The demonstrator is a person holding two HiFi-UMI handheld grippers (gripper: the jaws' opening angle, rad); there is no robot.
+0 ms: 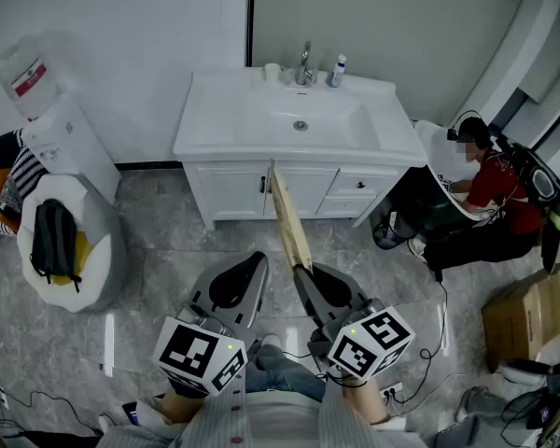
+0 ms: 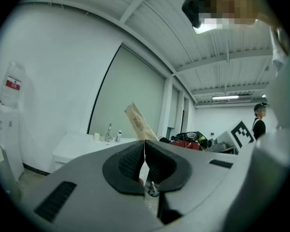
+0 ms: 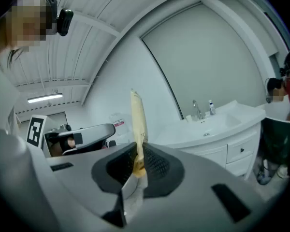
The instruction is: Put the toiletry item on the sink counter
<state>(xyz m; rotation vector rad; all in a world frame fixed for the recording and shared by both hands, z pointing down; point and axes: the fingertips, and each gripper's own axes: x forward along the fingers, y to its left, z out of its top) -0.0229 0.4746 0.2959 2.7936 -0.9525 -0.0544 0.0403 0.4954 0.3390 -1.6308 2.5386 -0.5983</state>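
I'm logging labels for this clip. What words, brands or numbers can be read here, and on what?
No text here can be read.
Print on the paper packet in the right gripper: too small to read.
Red label on the water jug: blurred.
Any print on the bottle on the sink counter: too small.
The marker cubes carry patterns only, no letters.

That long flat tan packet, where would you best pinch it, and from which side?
Probably near one end, jaws closing on its two broad flat faces, coming in along its length, as the right gripper grips it now. The tan packet is thin and long, so its far end stays free to reach the sink counter.
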